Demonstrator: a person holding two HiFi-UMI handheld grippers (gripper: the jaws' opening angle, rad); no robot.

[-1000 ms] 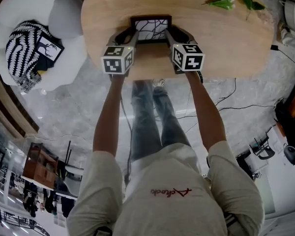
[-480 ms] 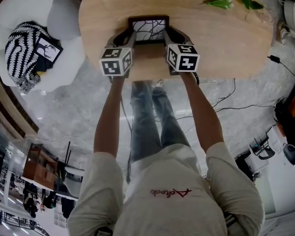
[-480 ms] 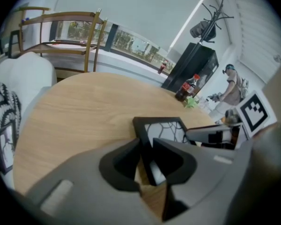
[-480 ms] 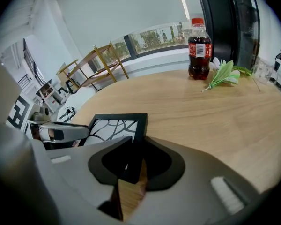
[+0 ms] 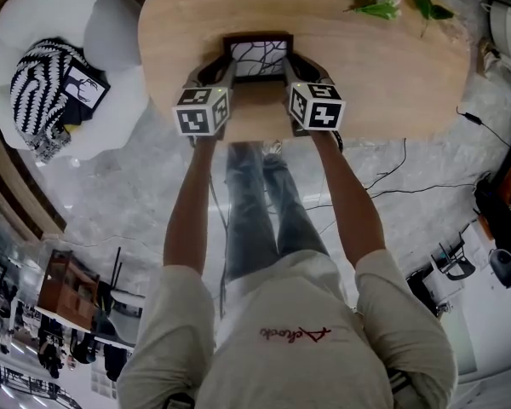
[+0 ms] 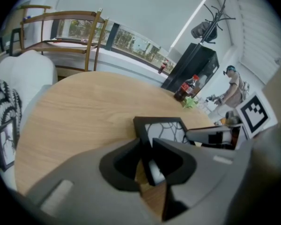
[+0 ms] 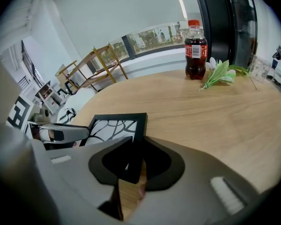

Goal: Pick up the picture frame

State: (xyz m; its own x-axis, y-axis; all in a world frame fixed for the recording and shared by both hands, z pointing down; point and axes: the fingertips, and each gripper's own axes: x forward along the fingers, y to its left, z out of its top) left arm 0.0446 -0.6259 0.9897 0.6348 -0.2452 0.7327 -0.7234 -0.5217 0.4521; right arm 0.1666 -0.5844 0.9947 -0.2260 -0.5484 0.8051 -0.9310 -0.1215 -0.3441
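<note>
Wooden table (image 5: 392,66), picture frame (image 5: 257,55) on it at the near edge, between both arms. Change: both sets of jaws have just been closing. The left gripper (image 6: 147,142) now pinches the frame's left rail and the right gripper (image 7: 138,142) its right rail, each narrowed down onto the black edge. Grasp looks made, so the lift is next; the frame isn't visibly off the table yet. Only container: cola bottle (image 7: 195,50) at the far side, red cap on, dark liquid inside, green sprig (image 7: 220,71) beside it.
</note>
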